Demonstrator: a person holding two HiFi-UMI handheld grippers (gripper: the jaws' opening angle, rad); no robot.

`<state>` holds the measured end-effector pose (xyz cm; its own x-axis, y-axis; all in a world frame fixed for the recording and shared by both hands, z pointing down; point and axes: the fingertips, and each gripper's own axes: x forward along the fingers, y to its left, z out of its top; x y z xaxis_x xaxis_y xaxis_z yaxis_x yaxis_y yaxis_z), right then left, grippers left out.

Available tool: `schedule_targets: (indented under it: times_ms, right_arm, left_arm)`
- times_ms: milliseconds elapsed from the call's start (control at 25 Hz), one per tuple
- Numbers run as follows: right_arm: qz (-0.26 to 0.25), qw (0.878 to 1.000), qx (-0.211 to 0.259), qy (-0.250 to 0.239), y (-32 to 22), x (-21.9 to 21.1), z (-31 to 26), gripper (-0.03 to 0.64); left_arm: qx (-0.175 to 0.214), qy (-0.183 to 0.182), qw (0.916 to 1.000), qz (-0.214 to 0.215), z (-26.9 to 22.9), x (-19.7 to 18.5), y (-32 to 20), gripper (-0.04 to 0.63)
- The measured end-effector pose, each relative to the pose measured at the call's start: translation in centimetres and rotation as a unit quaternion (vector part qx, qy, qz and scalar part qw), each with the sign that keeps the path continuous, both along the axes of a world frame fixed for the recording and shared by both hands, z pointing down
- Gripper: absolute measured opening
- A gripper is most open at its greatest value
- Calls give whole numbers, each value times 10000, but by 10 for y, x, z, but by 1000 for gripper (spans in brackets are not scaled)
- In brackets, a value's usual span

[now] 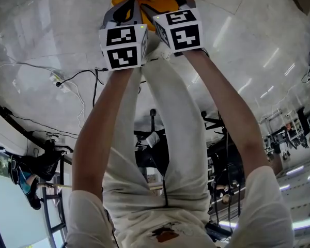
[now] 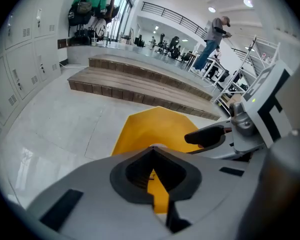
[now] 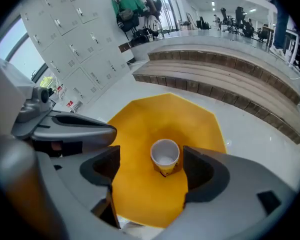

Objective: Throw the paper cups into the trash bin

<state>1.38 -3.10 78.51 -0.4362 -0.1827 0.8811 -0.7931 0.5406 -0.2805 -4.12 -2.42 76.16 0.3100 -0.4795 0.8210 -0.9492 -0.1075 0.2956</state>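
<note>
Right hand-held gripper (image 3: 151,158) open, left hand-held gripper (image 2: 152,151) closed; 1 upright, empty white paper cup (image 3: 165,155).

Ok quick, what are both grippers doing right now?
Left gripper: closed, holding nothing.
Right gripper: open, holding nothing; the cup shows between its jaws, not gripped.

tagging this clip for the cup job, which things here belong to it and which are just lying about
Job: paper cup, upright on the yellow surface; right gripper, open, cup between its jaws, not gripped; left gripper, shut, empty. No bin in view.
Lying about: floor cables; wooden steps; lockers.
</note>
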Motion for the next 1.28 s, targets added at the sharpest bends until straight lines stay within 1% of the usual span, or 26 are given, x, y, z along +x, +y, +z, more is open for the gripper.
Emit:
schedule_targets:
  times_ms: [160, 280, 360, 400, 480, 560, 680, 760, 840, 1040, 1160, 1280]
  right_arm:
    - [125, 9999, 45, -76, -1, 4, -25, 388]
    - [83, 9998, 95, -156, 3, 4, -58, 378]
    - [30, 9997, 194, -177, 5, 5, -82, 302]
    - [16, 9995, 236, -209, 4, 6, -93, 291]
    - [35, 9991, 283, -309, 4, 6, -118, 237]
    - [79, 9986, 327, -413, 5, 7, -145, 203]
    - [227, 9972, 454, -551, 3, 10, -192, 109]
    - [345, 9958, 561, -633, -1, 11, -222, 29]
    - [441, 9946, 624, -705, -3, 12, -251, 14]
    - [556, 9917, 759, -879, -3, 17, -327, 11]
    - [514, 9899, 891, -977, 1, 18, -376, 8]
    - [438, 9883, 1033, -1035, 4, 18, -420, 8]
  left_arm:
    - [90, 33, 10000, -28, -22, 0, 0, 5]
    - [170, 86, 9997, -122, -52, -3, 2, 5]
    - [226, 152, 9995, -148, -73, -2, 3, 6]
    - [265, 179, 9994, -155, -84, 0, 1, 6]
    - [343, 217, 9990, -184, -107, 2, -1, 6]
    - [397, 262, 9986, -228, -132, 5, -1, 5]
    - [517, 383, 9977, -210, -178, 13, -1, 5]
    - [618, 427, 9970, -207, -209, 14, -2, 5]
    - [679, 450, 9964, -222, -239, 13, 1, 6]
    - [792, 475, 9953, -308, -311, 12, 8, 5]
    - [882, 512, 9941, -378, -358, 11, 13, 6]
    - [961, 517, 9934, -342, -404, 12, 21, 5]
